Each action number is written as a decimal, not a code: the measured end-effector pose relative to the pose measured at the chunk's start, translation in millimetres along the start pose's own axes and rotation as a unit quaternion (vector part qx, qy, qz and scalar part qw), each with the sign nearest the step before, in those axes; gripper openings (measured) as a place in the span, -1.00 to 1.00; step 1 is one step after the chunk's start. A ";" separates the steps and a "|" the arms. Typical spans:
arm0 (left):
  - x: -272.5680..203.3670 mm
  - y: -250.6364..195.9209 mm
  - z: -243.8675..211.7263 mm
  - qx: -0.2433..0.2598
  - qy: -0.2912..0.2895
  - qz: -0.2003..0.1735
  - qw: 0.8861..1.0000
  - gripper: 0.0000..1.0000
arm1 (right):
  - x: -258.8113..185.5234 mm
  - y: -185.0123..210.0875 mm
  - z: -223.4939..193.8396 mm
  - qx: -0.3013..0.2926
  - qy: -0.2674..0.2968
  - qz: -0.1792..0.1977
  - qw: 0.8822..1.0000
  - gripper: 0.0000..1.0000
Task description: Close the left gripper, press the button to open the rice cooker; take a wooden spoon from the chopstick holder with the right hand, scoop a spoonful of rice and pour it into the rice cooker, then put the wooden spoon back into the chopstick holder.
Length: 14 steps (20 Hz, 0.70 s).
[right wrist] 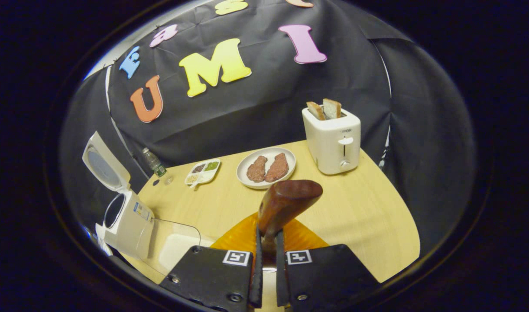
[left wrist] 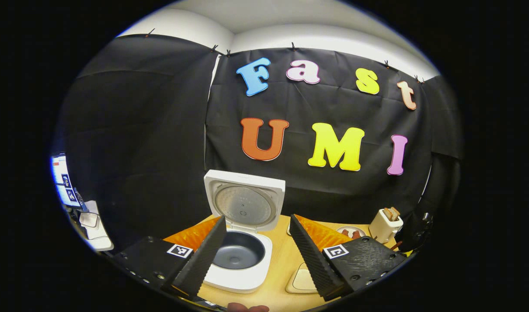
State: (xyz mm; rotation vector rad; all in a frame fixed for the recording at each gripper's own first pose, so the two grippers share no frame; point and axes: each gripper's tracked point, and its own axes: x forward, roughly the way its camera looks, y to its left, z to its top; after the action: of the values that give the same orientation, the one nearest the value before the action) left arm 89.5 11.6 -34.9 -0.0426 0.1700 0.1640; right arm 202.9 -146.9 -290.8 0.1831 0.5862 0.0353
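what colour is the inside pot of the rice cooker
Dark grey. The pot shows best in the left gripper view, inside the white rice cooker.

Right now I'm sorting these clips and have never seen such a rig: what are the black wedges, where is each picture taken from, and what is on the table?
A person holds a two-finger gripper in each hand; each carries a forward-looking fisheye camera. In the left gripper view, the left gripper stands open before the rice cooker, lid up. In the right gripper view, the right gripper is shut on a wooden spoon. On the table stand a toaster with bread, a plate with two pieces of meat, and a small divided tray.
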 end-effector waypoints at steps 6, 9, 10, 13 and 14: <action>2.4 37.9 0.9 0.014 -0.023 -0.022 0.999 0.89 | -61.0 42.5 65.4 -0.040 -0.069 -0.034 0.996 -0.73; 3.9 64.0 2.4 0.011 -0.033 -0.033 0.999 0.88 | -81.2 74.9 69.3 -0.047 -0.073 -0.051 0.995 -0.73; 4.6 71.7 2.4 0.013 -0.034 -0.038 0.999 0.89 | -86.3 91.6 69.0 -0.045 -0.076 -0.046 0.995 -0.74; 4.5 85.6 -3.5 0.033 -0.028 -0.065 0.997 0.89 | -89.2 137.9 55.0 -0.065 -0.077 -0.038 0.994 -0.73; 3.0 88.7 -2.0 0.034 -0.027 -0.074 0.996 0.89 | -87.3 152.1 47.3 -0.070 -0.074 -0.035 0.994 -0.74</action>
State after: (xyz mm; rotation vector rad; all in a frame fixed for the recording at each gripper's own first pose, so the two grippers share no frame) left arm 77.3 99.4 -39.9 0.0170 0.1174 0.0116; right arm 159.3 -12.4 -176.8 0.0277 0.4409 -0.0050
